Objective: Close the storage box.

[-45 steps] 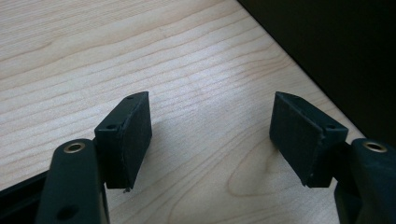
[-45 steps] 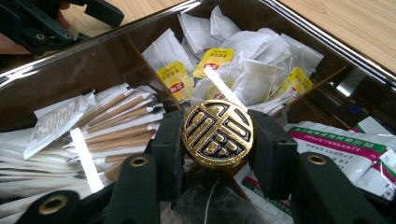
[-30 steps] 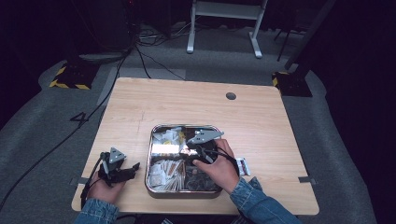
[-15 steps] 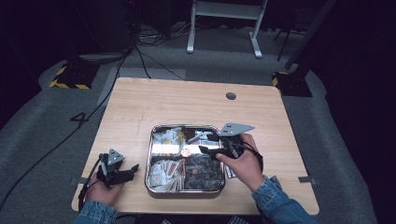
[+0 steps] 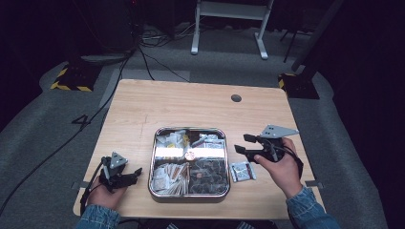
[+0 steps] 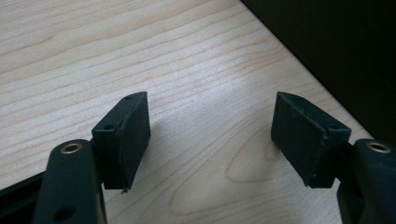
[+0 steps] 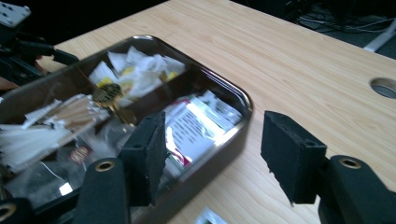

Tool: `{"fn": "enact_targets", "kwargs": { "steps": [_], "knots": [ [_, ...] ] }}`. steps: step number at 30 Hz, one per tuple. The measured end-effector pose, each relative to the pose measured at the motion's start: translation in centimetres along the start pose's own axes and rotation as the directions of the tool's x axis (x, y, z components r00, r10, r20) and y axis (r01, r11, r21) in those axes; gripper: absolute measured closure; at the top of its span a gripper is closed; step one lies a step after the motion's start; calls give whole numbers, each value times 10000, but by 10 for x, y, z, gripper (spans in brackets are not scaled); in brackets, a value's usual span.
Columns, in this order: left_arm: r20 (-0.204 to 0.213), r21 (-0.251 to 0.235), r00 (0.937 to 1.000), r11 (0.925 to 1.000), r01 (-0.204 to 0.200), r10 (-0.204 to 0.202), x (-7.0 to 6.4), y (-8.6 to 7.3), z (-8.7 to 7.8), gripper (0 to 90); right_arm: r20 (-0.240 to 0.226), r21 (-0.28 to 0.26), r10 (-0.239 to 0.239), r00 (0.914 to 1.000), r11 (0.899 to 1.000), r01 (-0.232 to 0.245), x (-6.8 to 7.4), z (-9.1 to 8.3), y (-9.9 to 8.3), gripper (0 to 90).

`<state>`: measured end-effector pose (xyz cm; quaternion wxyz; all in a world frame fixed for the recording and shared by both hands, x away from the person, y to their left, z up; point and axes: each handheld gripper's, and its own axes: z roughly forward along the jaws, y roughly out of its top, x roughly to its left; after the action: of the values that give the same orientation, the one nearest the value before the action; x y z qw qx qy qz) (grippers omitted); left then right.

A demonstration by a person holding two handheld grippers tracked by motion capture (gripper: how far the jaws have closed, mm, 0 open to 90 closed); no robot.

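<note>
One small packet lies flat on the worktop, just beside the right rim of the metal tray and near the worktop's front edge. Its long axis runs roughly across the worktop, left to right, with a slight tilt; one short end points at the tray, the other toward the right hand. The right gripper hovers just behind and to the right of the packet, apart from it, its jaws standing wide with nothing between them and pointing left toward the tray. In the right gripper view a corner of the packet shows at the bottom edge, blurred, below the gap between the jaws. There is one tray, split into four compartments, each holding loose sachets and packets too many and too jumbled to count; a round gold piece sits at the middle where the dividers cross. The left gripper rests low at the front left corner of the worktop, well apart from the packet, its jaws also wide over bare wood.
</note>
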<state>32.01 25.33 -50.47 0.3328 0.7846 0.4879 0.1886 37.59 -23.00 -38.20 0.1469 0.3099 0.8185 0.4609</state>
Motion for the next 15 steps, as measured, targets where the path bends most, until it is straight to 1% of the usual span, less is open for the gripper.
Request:
{"fn": "enact_targets", "kwargs": {
  "steps": [2,3,4,5,6,7,8,9,10,11,12,13,14,15],
  "knots": [
    [7,0,10000,10000,4,-4,0,0,0,286,29,81,-54,10000,10000,54,-5,-5,-4,413],
    [36,6,10000,10000,-24,23,0,0,0,282,130,186,-145,9998,9997,142,-10,-11,-11,413],
    [36,6,10000,10000,-24,23,0,0,0,280,130,186,-145,9998,9997,142,-10,-11,-11,413],
    [57,13,10000,10000,-37,37,0,0,0,277,259,85,-101,9996,9999,99,-16,-18,-18,413],
    [57,13,10000,10000,-37,37,0,0,0,276,259,85,-101,9996,9999,99,-16,-18,-18,413],
    [70,15,10000,10000,-38,38,0,0,0,276,312,-131,96,9995,9999,-92,-19,-21,-23,414],
    [68,13,10000,10000,-46,45,0,0,0,275,414,-573,621,9972,9966,-597,-26,-26,-33,415],
    [68,13,10000,10000,-46,45,0,0,0,274,414,-573,621,9972,9966,-597,-26,-26,-33,415],
    [68,16,10000,10000,-49,49,0,0,0,274,508,-496,794,9955,9958,-769,-30,-26,-37,414],
    [69,14,10000,10000,-46,45,0,0,0,274,542,-220,787,9954,9967,-776,-33,-26,-41,414],
    [68,15,10000,10000,-51,50,0,0,0,274,613,-159,768,9952,9970,-759,-34,-27,-45,414],
    [68,16,10000,10000,-50,50,0,0,0,274,758,-19,946,9926,9955,-947,-39,-28,-54,414],
    [68,16,10000,10000,-50,50,0,0,0,274,758,-19,946,9926,9955,-947,-39,-28,-54,414],
    [68,13,10000,10000,-47,47,0,0,0,274,905,175,953,9913,9951,-972,-44,-29,-61,414]
  ]
}}
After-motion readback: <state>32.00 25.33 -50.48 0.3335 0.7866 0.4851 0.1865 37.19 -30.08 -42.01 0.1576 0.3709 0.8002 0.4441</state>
